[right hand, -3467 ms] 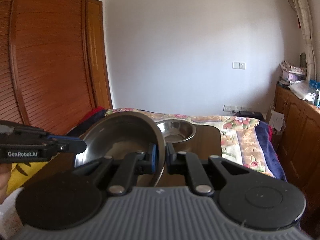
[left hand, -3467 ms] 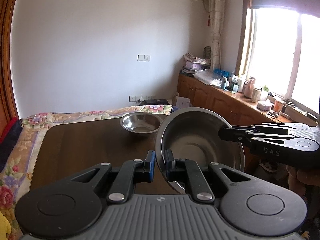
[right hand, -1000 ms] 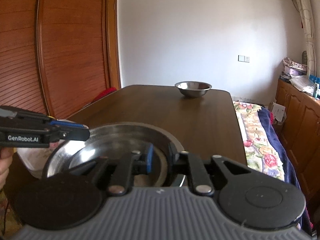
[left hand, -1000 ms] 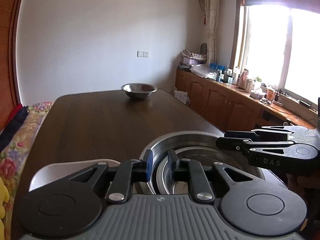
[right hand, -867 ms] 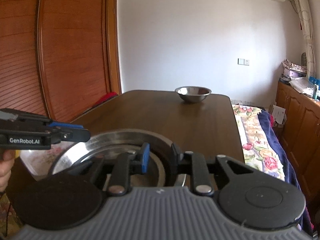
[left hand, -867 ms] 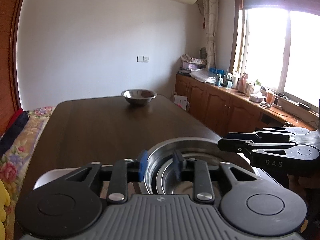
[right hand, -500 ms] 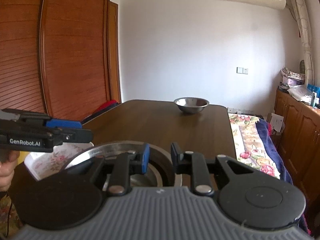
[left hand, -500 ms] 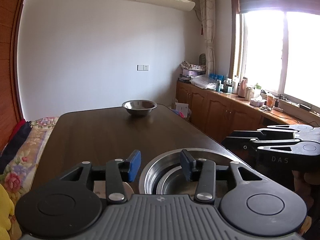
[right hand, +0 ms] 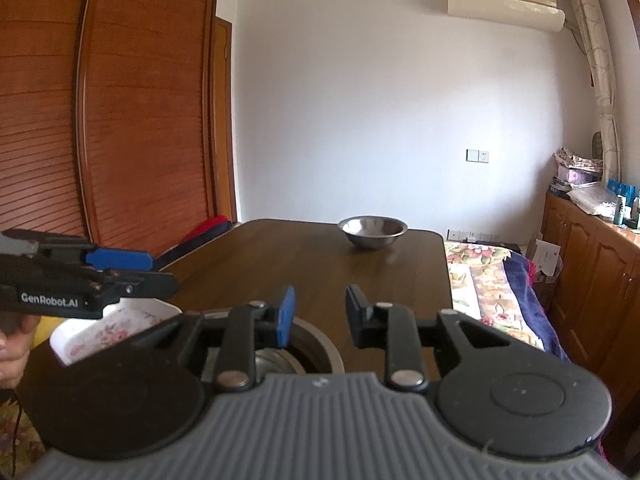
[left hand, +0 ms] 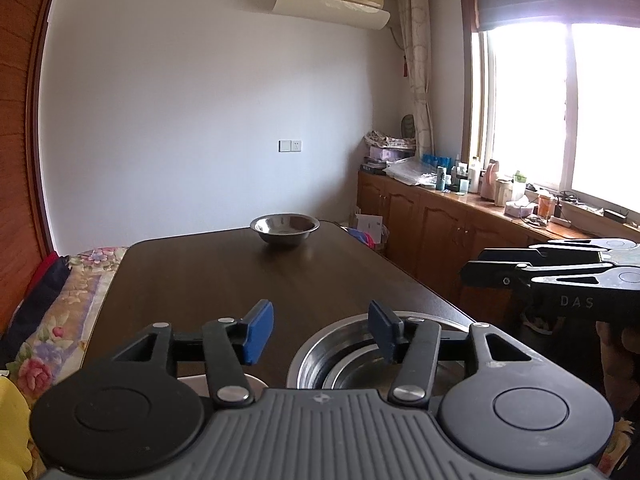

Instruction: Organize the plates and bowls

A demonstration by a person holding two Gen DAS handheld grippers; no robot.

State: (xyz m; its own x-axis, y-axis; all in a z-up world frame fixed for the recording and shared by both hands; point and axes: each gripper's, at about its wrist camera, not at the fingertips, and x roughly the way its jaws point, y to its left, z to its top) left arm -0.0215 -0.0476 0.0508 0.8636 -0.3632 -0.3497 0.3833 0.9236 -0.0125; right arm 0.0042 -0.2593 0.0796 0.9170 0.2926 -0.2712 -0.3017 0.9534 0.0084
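A stack of nested steel bowls (left hand: 340,356) rests on the near end of the dark wooden table (left hand: 224,276); it also shows in the right wrist view (right hand: 308,344). My left gripper (left hand: 320,330) is open, just above and behind the stack's left rim, holding nothing. My right gripper (right hand: 320,312) is open over the stack's right rim, empty. A single steel bowl (left hand: 285,229) stands at the far end of the table, also in the right wrist view (right hand: 372,231). A white floral plate (right hand: 108,324) lies left of the stack.
A bed with a floral cover (right hand: 492,280) runs along one side of the table, wooden cabinets with clutter (left hand: 460,216) along the window wall. A wooden sliding wardrobe (right hand: 100,120) stands on the other side.
Both grippers carried the large bowl down into the stack, then opened and let go. Both have since lifted and drawn back a little, jaws wider.
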